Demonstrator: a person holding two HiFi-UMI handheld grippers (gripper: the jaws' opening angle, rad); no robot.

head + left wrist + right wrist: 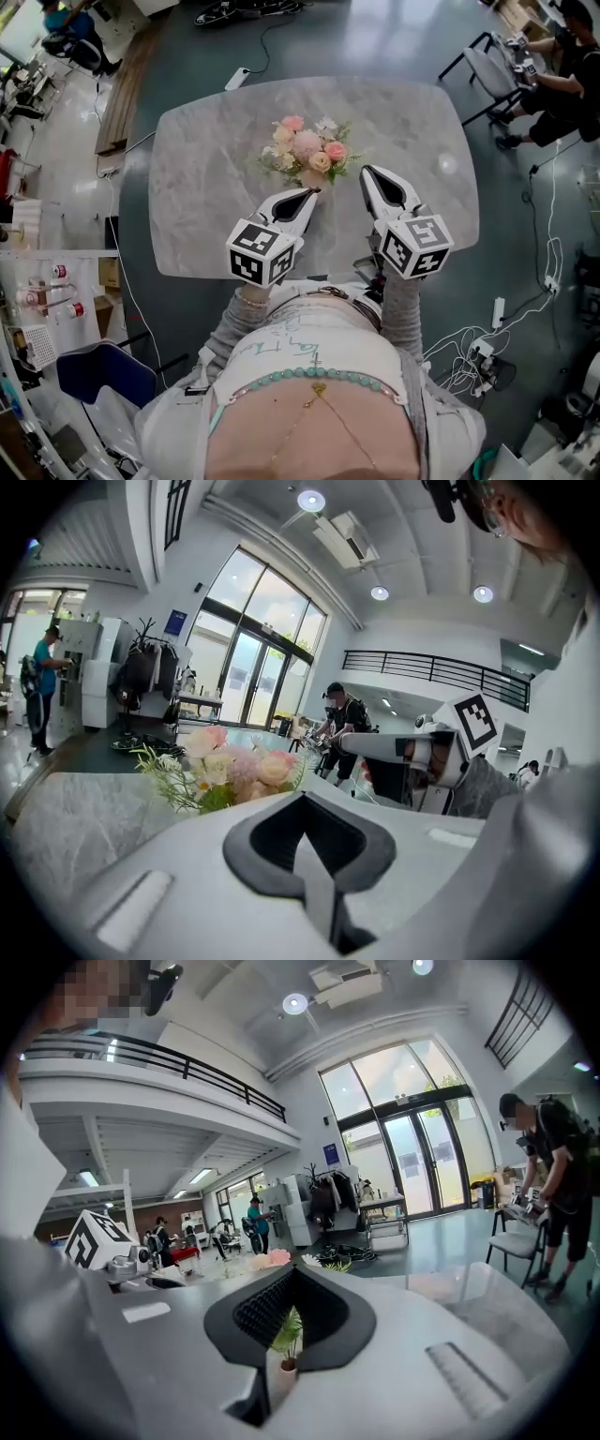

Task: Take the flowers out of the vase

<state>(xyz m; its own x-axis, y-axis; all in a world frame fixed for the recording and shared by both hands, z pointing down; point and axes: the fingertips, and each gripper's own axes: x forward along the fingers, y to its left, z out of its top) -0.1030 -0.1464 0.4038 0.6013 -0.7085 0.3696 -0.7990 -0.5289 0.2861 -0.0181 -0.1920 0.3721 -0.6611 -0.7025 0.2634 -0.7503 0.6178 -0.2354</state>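
A bouquet of pink, cream and white flowers [307, 150] stands upright in a small tan vase [312, 177] in the middle of the grey marble table [211, 187]. My left gripper [309, 193] is shut and empty, its tip just in front of the vase. Right of the vase, a little apart from it, my right gripper [367, 172] is also shut and holds nothing. In the left gripper view the flowers [234, 766] rise just beyond the closed jaws, with the right gripper [375, 747] to the right. The right gripper view shows the flowers [267, 1260] past its jaw tips.
The table's near edge [309, 274] is close to the person's body. Cables and a power strip [498, 312] lie on the floor at right. A blue chair [98, 372] stands at lower left, and a seated person [562, 84] is at upper right.
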